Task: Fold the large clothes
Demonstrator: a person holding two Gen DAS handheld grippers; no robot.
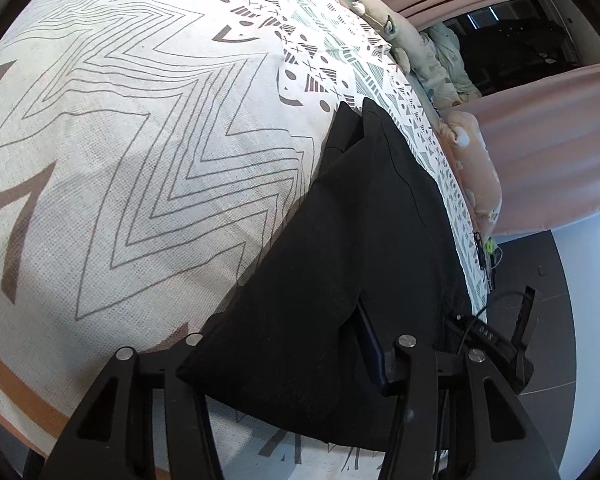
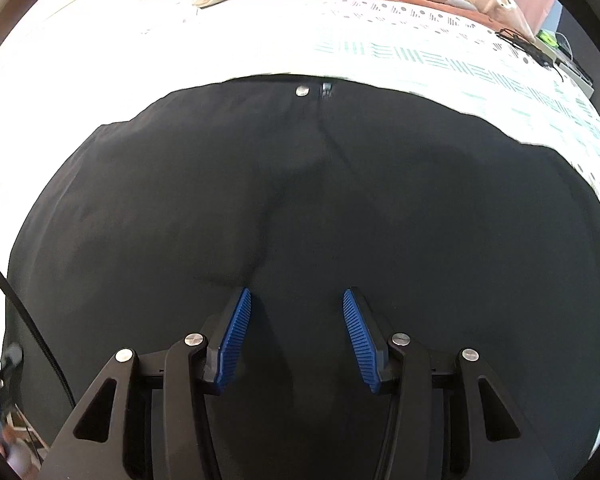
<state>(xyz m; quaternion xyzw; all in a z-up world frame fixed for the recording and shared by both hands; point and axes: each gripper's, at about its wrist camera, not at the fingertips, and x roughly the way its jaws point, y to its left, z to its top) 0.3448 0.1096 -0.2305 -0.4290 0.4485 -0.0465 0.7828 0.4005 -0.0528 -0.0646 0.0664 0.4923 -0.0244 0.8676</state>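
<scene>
Lying on a bed with a patterned cover, the black trousers are spread flat, their waist with a metal button and the zipper top turned toward the far side of the bed. The right gripper hangs low above the dark cloth near the crotch seam; its blue ribbed fingers stand apart and nothing is pinched between them. In the left wrist view, a fold of the same black cloth fills the space between the fingers of the left gripper. One blue pad shows at the cloth's right edge, the other is hidden, so I cannot tell if they press it. Soft toys lie along the bed's far edge.
</scene>
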